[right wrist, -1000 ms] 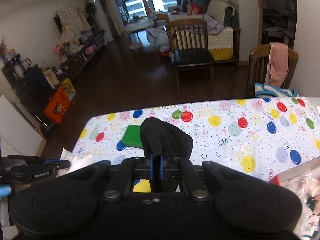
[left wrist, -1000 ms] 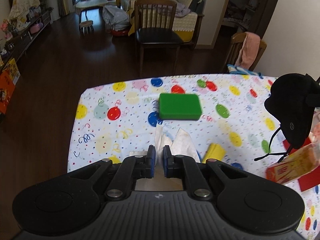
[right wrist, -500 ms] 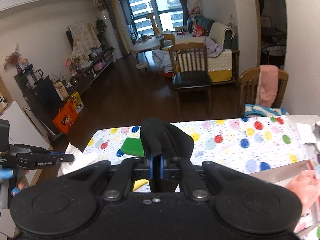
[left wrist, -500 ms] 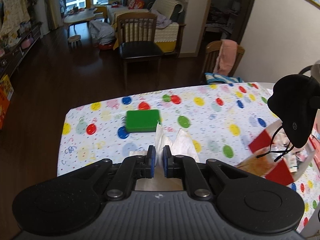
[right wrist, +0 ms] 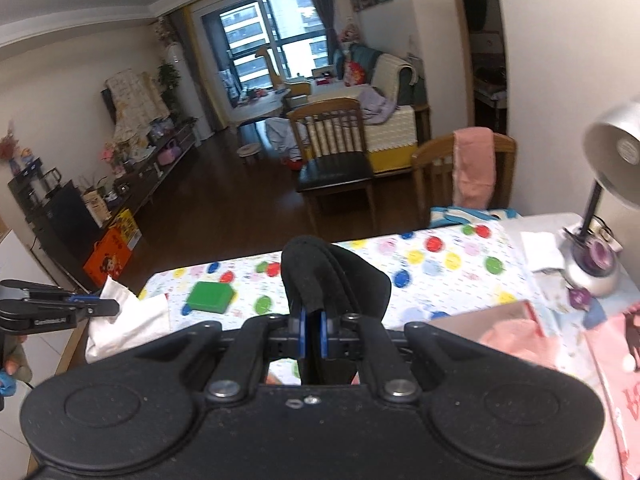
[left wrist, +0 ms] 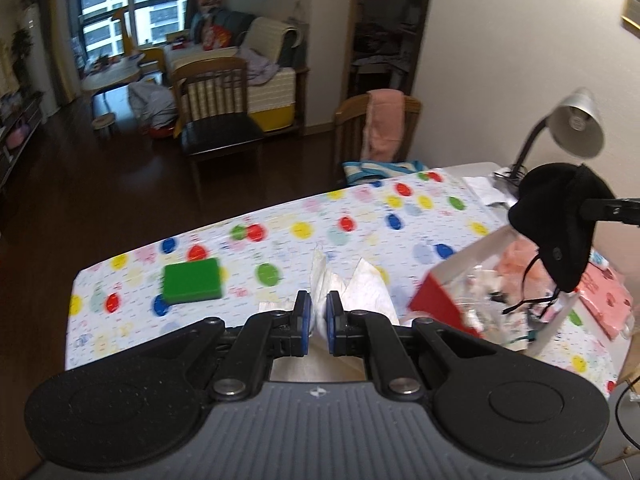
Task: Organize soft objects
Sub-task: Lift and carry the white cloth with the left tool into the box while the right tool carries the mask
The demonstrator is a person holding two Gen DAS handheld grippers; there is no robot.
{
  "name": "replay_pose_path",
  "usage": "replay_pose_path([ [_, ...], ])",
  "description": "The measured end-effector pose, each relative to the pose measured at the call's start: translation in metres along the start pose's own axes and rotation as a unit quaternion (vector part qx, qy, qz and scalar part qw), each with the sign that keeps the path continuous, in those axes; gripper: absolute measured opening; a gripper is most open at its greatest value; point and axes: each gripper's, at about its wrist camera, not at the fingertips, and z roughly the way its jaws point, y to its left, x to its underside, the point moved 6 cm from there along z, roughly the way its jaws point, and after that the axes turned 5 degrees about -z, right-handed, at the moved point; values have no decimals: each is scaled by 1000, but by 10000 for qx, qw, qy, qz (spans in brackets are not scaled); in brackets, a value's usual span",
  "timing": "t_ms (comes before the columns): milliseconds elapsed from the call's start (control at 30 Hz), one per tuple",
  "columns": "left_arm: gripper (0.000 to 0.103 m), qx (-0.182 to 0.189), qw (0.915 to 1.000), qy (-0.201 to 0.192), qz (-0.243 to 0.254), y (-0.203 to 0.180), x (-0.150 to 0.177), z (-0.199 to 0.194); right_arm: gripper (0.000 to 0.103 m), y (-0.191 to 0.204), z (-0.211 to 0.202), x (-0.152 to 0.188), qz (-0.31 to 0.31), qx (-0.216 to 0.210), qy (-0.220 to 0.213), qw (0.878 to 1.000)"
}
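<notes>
My left gripper is shut on a white cloth and holds it above the near edge of the table; in the right wrist view the same cloth hangs from that gripper at the far left. My right gripper is shut on a black cap. In the left wrist view the cap hangs from the right gripper's fingers, its strings dangling over an open red-and-white box with pink soft items inside.
A green block lies on the balloon-print tablecloth at the left. A desk lamp stands at the table's far right, white paper beside it. A pink printed bag lies right of the box. Wooden chairs stand beyond.
Both grippers have risen and swung right, each keeping its load. The green block has slid left in both views, and the box, lamp and pink items have come into sight.
</notes>
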Motion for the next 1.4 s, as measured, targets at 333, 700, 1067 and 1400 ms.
replay_pose_path([
  [333, 8, 380, 9982, 191, 421, -118, -1, 34, 6, -86, -19, 29, 270, 295, 145, 9991],
  [700, 8, 650, 9952, 382, 620, -224, 5, 99, 6, -170, -17, 61, 596, 588, 361, 9958],
  [1067, 8, 734, 9941, 582, 548, -275, 15, 167, 6, -212, 22, 93, 731, 674, 868, 9913],
  [1400, 8, 721, 9943, 710, 324, -285, 28, 213, 6, -203, 60, 125, 594, 438, 1361, 9879],
])
